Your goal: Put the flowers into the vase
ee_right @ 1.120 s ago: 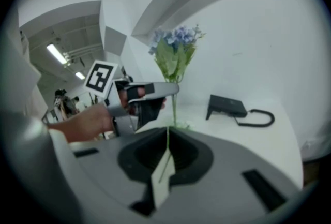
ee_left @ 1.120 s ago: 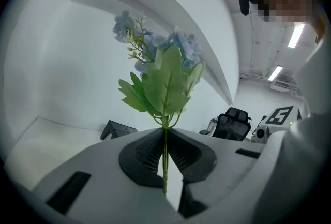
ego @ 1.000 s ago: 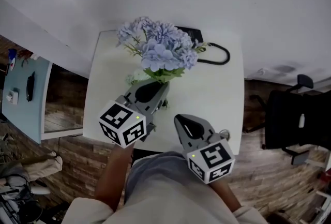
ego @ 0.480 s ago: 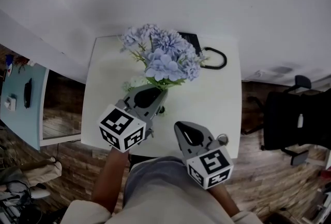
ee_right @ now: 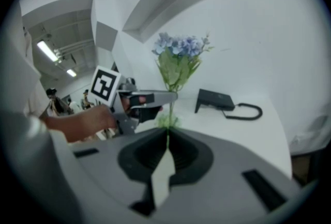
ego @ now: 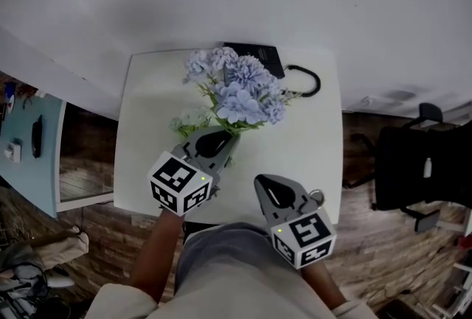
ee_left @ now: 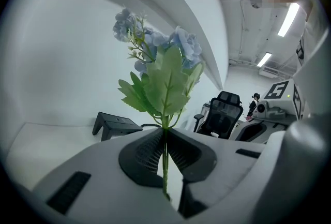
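Observation:
A bunch of pale blue artificial flowers (ego: 236,85) with green leaves stands upright over the white table (ego: 147,89). My left gripper (ego: 227,139) is shut on its thin green stem (ee_left: 165,161), low down, and the blooms (ee_left: 155,42) rise above the jaws. My right gripper (ego: 260,179) hovers by the table's front edge, right of the left one and apart from the flowers. Its jaws meet with nothing between them. The right gripper view shows the left gripper (ee_right: 173,96) holding the stem. A small pale green clump (ego: 190,121) sits just left of the bunch; what it is stays unclear.
A black box (ego: 254,54) with a looped black cable (ego: 302,82) lies at the table's back edge, behind the flowers. A black office chair (ego: 402,170) stands on the wooden floor to the right. A light blue desk (ego: 33,137) is on the left.
My left gripper has carried the bunch lower and a little to the right over the table. The right gripper has shifted slightly. Both pairs of jaws stay as they were.

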Available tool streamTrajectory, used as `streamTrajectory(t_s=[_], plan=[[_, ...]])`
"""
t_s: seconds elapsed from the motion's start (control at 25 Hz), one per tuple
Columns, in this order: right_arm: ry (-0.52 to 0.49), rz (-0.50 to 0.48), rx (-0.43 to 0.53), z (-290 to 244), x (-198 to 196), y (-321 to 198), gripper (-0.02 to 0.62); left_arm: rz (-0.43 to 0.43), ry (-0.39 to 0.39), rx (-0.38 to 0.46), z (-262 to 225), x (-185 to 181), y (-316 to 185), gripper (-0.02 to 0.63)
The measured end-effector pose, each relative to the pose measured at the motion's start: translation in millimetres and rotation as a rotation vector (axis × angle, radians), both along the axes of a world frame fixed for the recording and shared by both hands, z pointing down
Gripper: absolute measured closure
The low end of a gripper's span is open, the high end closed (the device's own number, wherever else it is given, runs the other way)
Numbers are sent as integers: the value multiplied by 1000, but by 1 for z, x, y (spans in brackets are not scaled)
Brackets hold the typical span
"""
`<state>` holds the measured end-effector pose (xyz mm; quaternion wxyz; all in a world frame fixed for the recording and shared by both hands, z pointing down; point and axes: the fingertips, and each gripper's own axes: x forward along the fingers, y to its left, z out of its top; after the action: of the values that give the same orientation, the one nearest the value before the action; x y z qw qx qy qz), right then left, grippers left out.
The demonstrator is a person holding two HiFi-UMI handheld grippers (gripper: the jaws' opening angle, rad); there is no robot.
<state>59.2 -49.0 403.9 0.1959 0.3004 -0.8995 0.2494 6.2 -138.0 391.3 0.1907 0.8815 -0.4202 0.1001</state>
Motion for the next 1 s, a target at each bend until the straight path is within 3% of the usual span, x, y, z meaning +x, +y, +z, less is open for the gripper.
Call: streamTrajectory(t_s=[0.32, 0.44, 0.56, 0.84, 1.0], plan=[[3, 14, -1, 6, 18, 3, 572, 24, -39, 30, 11, 11, 15, 566], [-3, 14, -8, 6, 13, -4, 572, 44, -104, 78, 13, 7, 11, 566], [1, 11, -15, 5, 6, -9, 572, 60, -154, 75, 22, 2, 11, 566], [-4, -3, -22, 6, 6, -12, 572, 31, -140, 59, 36, 3, 11, 566], [0, -11, -22, 7, 4, -6, 572, 31, -181, 80, 41, 3, 15, 565]])
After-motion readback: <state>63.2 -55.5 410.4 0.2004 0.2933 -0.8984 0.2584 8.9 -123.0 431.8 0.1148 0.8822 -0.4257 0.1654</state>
